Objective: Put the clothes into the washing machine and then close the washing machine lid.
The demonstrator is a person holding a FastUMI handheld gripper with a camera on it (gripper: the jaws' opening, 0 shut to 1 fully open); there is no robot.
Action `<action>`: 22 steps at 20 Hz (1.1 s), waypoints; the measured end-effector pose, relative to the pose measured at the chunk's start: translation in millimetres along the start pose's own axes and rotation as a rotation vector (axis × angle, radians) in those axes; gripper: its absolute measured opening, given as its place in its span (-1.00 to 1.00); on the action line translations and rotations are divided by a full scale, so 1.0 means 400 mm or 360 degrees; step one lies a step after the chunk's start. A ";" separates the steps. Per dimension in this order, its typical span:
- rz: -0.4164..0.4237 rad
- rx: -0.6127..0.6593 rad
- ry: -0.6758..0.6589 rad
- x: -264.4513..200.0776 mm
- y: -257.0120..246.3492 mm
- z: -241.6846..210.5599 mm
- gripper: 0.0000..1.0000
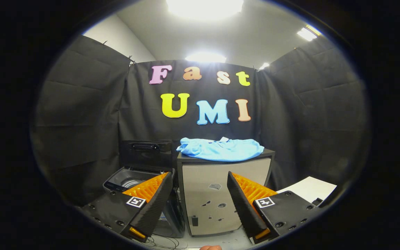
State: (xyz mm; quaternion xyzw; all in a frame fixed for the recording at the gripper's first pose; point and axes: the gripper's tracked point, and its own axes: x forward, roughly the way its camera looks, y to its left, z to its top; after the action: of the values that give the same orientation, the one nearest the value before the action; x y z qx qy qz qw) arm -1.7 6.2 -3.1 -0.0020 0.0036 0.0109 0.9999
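Observation:
A light blue garment point(221, 149) lies bunched on top of a grey cabinet point(217, 194), beyond my fingers and a little above them. Left of the cabinet stands the washing machine point(130, 180), its dark lid point(146, 152) raised upright and the drum opening showing behind my left finger. My gripper point(198, 180) is open, its two black-and-orange fingers point(151, 201) spread wide with nothing between them. It hangs well short of both the cabinet and the machine.
Black cloth walls close the booth on three sides. A white flat surface point(309, 189) sits to the right of the cabinet, behind my right finger. Cables lie on the floor below the cabinet.

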 end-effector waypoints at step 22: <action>-0.0062 -0.0057 0.0012 0.014 0.034 0.044 0.96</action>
State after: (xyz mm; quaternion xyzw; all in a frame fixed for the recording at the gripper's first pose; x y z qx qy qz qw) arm 3.7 19.9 14.3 -0.0201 0.0070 -0.0084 0.9997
